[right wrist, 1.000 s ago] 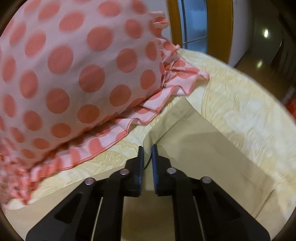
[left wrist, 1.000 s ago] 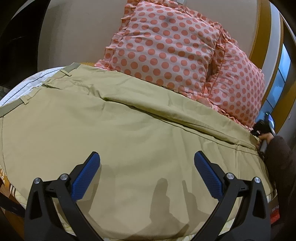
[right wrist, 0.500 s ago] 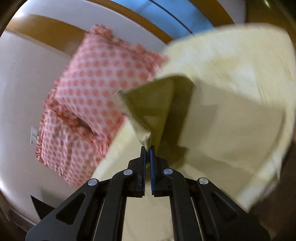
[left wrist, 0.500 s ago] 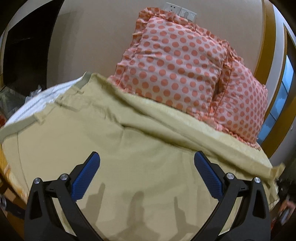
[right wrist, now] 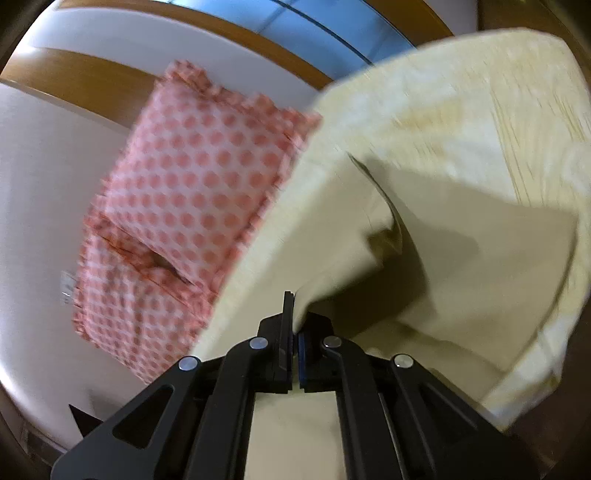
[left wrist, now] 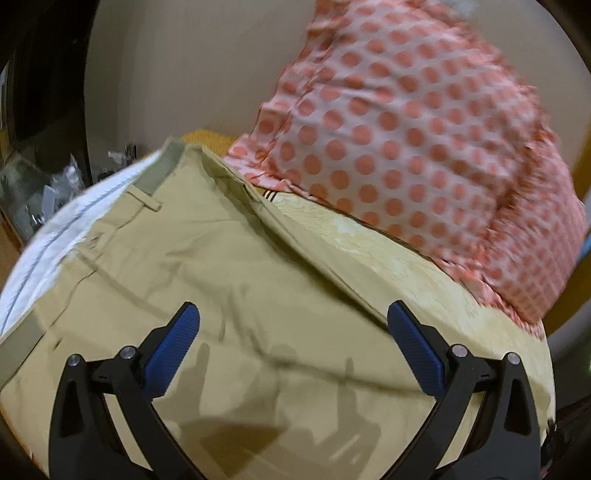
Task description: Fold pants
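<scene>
Ahead of you stands a plain beige wall (left wrist: 177,81), smooth and evenly lit. Against it, at the far side of the bed (left wrist: 424,266), lean two pillows (left wrist: 406,122) in pale pink cloth with coral dots and frilled edges. The bed wears a pale yellow cover with a faint woven pattern. To your far left you see a dark recess and a cluttered surface (left wrist: 48,184) with small items, too blurred to name. From your right-hand view, a wooden trim band (right wrist: 92,77) crosses the wall, and beyond it a window (right wrist: 332,22) shows blue. A white wall plate (right wrist: 67,284) sits near the pillows.
</scene>
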### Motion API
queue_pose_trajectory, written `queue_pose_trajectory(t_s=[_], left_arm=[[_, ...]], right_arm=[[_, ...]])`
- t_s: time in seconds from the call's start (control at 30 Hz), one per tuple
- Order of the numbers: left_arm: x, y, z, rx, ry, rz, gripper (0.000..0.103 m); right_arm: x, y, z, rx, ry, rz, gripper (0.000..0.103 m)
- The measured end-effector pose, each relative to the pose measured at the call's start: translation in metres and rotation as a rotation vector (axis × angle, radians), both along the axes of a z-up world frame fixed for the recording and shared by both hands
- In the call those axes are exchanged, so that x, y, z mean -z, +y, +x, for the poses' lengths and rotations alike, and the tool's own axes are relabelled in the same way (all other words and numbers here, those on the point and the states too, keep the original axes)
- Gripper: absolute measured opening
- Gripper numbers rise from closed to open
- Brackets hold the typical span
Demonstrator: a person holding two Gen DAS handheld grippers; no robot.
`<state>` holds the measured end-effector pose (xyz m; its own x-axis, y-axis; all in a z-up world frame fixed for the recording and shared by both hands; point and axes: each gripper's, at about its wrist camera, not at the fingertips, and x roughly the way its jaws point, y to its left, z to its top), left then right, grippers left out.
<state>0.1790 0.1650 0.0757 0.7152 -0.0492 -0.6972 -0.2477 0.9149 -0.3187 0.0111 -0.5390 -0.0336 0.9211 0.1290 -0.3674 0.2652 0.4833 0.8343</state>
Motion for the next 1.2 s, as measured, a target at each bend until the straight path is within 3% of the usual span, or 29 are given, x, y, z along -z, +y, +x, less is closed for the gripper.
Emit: queue_pose_trajectory(t_s=[0.1,0.2,0.23,0.3,0.33,0.37,0.4,0.53,0.63,0.7,0.8,1.0,1.03,1.07,1.1,1.13,1.2], left_arm=[[0.013,0.013,0.038,-0.055,0.076,-0.057,0.096],[0.029,0.022,0.077,-0.091,0.156,-0.091,0.084],[0.034,0.023,0.089,-0.096,0.183,-0.088,0.075],[0.047,0.026,0.112,-0.092,0.230,-0.089,0.047],[0.051,0.027,0.116,-0.090,0.240,-0.095,0.026],[0.050,0.028,0.116,-0.106,0.222,-0.092,0.011],[0.046,0.031,0.110,-0.093,0.189,-0.130,0.009],[0.010,0.032,0.047,-0.058,0.072,-0.104,0.008],[-0.015,0.036,-0.044,-0.036,-0.029,-0.115,0.008],[-0.017,0.034,-0.103,-0.033,-0.053,-0.099,0.008],[0.002,0.032,-0.171,-0.055,-0.042,-0.115,0.008],[0.059,0.031,-0.223,-0.109,0.033,-0.168,0.009],[0.067,0.030,-0.228,-0.113,0.016,-0.169,0.011],[0.067,0.027,-0.232,-0.118,-0.017,-0.165,0.012],[0.066,0.025,-0.237,-0.122,-0.035,-0.151,0.012],[0.064,0.023,-0.241,-0.122,-0.051,-0.139,0.014],[0.064,0.020,-0.247,-0.111,-0.083,-0.137,0.028]], right_arm=[[-0.008,-0.002,0.007,-0.008,-0.026,-0.020,0.002],[-0.010,-0.006,0.014,-0.013,-0.038,-0.017,0.002],[-0.010,-0.007,0.017,-0.015,-0.039,-0.021,0.002],[-0.009,-0.007,0.018,-0.013,-0.038,-0.015,0.002],[-0.008,-0.009,0.021,-0.014,-0.039,-0.008,0.002],[-0.010,-0.009,0.023,-0.014,-0.044,-0.006,0.002],[-0.012,-0.011,0.025,-0.017,-0.053,-0.011,0.002],[-0.029,-0.017,0.018,-0.006,-0.098,-0.047,0.002],[-0.039,-0.022,0.000,0.019,-0.121,-0.074,0.002],[-0.038,-0.026,-0.015,0.036,-0.115,-0.084,0.002],[-0.027,-0.029,-0.031,0.060,-0.083,-0.081,0.002],[0.008,-0.034,-0.055,0.101,0.010,-0.057,0.002],[0.010,-0.034,-0.058,0.107,0.035,-0.076,0.003],[0.011,-0.034,-0.060,0.106,0.048,-0.085,0.007],[0.010,-0.034,-0.063,0.111,0.060,-0.091,0.022],[0.009,-0.037,-0.070,0.141,0.076,-0.104,0.051],[0.003,-0.040,-0.087,0.221,0.048,-0.145,0.077]])
